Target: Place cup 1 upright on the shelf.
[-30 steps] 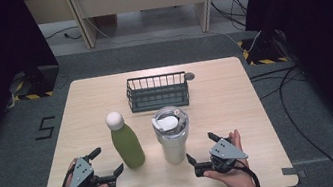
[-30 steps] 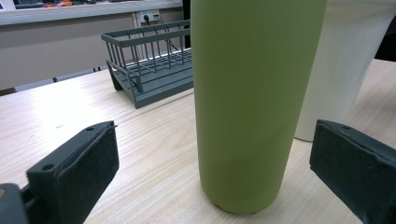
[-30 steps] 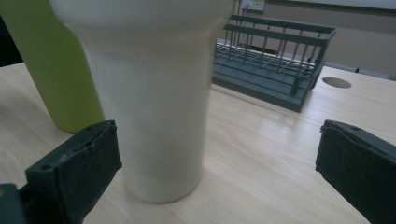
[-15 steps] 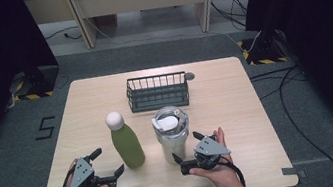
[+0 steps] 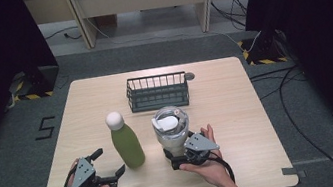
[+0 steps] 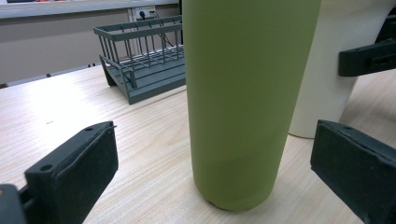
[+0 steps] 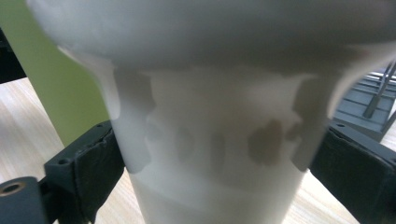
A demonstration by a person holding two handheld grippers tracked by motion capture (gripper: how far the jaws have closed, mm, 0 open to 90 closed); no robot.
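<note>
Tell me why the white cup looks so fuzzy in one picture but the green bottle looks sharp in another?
In the right gripper view the white cup sits so close between the tongs that the camera cannot focus, so it blurs. In the left gripper view the green bottle stands a little farther off and stays crisp, while the dark rack behind is slightly soft. The high view is evenly lit, without strong glare.

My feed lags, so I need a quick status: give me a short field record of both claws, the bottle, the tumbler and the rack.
left claw: open, jaws either side of the bottle, not touching
right claw: jaws have just been closing around the tumbler base, both touching it
bottle: green, white cap, upright
tumbler: white, lidded, upright, right of the bottle
rack: dark wire, empty, behind both
table: light wood
</note>
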